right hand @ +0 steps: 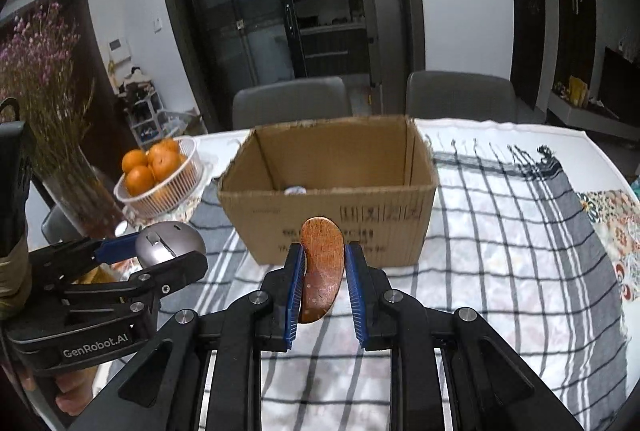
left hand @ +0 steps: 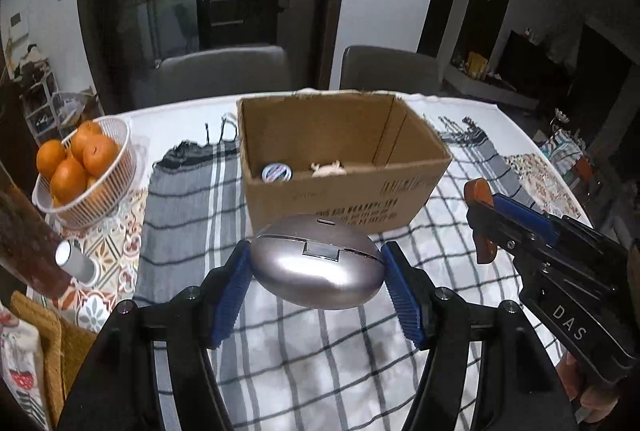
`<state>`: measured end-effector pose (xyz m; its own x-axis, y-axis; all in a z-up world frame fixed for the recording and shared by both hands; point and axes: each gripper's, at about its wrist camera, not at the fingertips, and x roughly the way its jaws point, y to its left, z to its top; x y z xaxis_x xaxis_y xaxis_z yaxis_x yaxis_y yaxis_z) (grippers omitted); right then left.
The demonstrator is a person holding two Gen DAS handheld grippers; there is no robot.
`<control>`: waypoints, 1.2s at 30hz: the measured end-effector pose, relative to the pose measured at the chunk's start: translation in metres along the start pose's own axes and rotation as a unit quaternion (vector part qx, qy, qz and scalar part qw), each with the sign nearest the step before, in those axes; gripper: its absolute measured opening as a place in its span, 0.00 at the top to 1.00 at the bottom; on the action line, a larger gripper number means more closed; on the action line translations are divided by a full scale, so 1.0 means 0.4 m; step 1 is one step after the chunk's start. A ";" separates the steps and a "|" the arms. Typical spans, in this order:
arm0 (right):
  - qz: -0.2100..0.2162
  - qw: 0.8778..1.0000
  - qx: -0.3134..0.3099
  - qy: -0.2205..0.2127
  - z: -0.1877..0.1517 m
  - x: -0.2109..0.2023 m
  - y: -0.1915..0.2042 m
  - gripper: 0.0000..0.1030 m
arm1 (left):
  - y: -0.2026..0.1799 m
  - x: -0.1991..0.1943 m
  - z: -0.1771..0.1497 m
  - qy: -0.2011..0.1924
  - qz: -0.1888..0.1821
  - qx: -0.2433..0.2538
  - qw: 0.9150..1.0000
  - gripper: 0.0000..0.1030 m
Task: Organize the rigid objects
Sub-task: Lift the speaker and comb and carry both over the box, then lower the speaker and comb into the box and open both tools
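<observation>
My left gripper [left hand: 316,267] is shut on a silver egg-shaped case [left hand: 316,263], held above the checked cloth just in front of the open cardboard box [left hand: 360,199]. Seen from the right wrist, the same silver case [right hand: 168,243] sits in the left gripper [right hand: 160,251] at the left. My right gripper [right hand: 322,267] is shut on a flat brown wooden piece [right hand: 322,263], also in front of the box [right hand: 328,215]. In the left wrist view that wooden piece [left hand: 482,223] sticks out of the right gripper [left hand: 486,227]. Inside the box lie a small round tin [left hand: 276,173] and a pale small object [left hand: 328,169].
A white basket of oranges [left hand: 104,191] stands on the table at the left, with a small silver cylinder [left hand: 76,261] near it. A vase of dried flowers [right hand: 48,79] stands further left. Two grey chairs [left hand: 224,71] are behind the table. A checked cloth [left hand: 320,343] covers the tabletop.
</observation>
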<state>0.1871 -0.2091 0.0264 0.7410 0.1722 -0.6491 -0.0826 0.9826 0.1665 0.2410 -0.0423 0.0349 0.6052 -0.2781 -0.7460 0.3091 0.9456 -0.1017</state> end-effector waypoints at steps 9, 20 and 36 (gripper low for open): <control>-0.001 1.000 -0.002 -0.025 0.070 -0.010 -0.019 0.78 | -0.016 0.001 0.081 -0.021 -0.002 0.012 1.000 0.38; 0.002 0.999 -0.008 -0.036 0.155 0.030 -0.039 0.78 | -0.014 0.050 0.162 -0.026 0.005 0.018 0.999 0.38; 0.005 1.000 -0.002 -0.009 0.225 0.152 -0.084 0.78 | 0.003 0.170 0.236 0.002 0.010 0.010 1.000 0.38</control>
<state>0.2949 -0.2379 0.0484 0.7521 0.1806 -0.6338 -0.0929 0.9812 0.1694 0.3517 -0.0762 0.0462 0.6086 -0.2585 -0.7502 0.3114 0.9474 -0.0739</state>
